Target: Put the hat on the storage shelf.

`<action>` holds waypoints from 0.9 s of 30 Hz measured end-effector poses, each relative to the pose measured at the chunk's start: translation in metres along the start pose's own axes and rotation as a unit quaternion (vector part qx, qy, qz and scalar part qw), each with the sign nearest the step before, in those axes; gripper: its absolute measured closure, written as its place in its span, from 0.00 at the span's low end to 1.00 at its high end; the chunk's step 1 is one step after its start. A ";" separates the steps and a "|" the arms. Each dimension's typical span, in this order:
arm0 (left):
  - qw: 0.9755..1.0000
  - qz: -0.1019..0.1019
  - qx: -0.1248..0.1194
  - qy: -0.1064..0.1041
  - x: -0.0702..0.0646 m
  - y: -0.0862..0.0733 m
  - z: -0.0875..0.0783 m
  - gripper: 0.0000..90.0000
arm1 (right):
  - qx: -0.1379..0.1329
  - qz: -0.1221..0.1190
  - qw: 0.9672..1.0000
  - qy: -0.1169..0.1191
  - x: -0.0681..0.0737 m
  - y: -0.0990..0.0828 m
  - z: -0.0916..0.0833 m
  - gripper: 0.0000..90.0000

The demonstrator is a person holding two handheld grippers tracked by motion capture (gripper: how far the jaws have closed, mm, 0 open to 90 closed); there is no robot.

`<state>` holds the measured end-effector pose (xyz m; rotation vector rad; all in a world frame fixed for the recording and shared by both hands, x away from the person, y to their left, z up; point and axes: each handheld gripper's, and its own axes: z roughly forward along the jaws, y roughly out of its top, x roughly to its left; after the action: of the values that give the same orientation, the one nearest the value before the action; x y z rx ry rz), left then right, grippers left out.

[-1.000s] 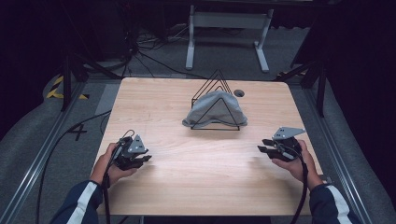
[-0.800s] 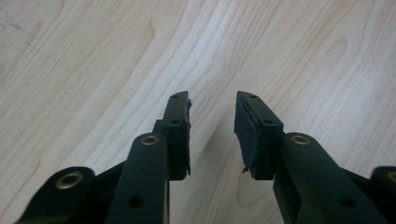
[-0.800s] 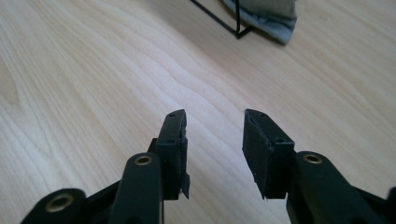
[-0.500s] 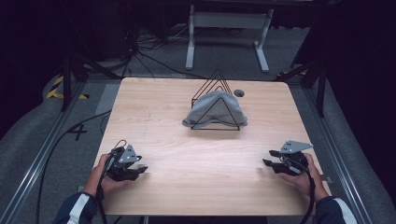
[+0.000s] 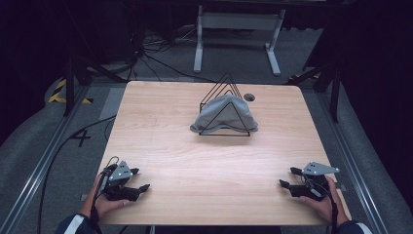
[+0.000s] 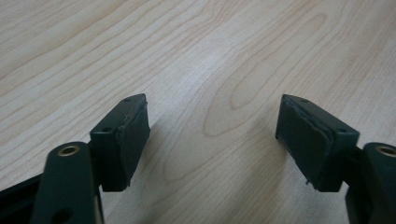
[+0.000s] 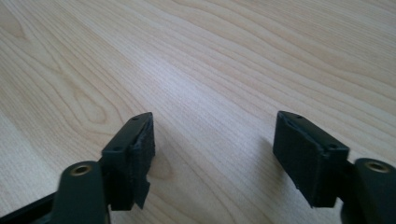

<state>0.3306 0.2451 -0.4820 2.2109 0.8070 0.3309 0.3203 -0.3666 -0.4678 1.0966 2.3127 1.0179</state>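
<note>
The crumpled grey cloth (image 5: 223,117) lies in the black wire triangular rack (image 5: 225,106), far up the pale wooden counter (image 5: 195,156). Left tongs (image 5: 139,181) and right tongs (image 5: 287,178) sit well apart from it at the near corners. Both have just been opening and stand wide, with nothing between their jaws.

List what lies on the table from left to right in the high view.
Left tool → grey cloth draped over the black wire rack → small dark hole in the tabletop → right tool.

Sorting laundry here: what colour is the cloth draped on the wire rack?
Grey cloth, clearest in the high view.
</note>
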 end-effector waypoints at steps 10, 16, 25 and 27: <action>1.000 -0.010 0.004 0.010 0.000 0.000 0.000 0.23 | 0.004 0.004 1.000 -0.004 0.000 0.000 0.000 0.25; 1.000 -0.010 0.002 0.010 0.000 0.000 0.001 0.22 | 0.003 0.008 1.000 -0.004 -0.001 0.000 0.001 0.24; 1.000 -0.011 0.004 0.010 0.000 0.001 0.002 0.21 | 0.004 0.007 1.000 -0.007 -0.002 0.001 0.001 0.24; 1.000 -0.010 0.004 0.011 0.000 0.001 0.002 0.20 | 0.004 0.006 1.000 -0.008 -0.003 0.001 0.001 0.24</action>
<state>0.3324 0.2436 -0.4825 2.2075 0.8434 0.3422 0.3231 -0.3677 -0.4682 1.1185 2.3024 1.0026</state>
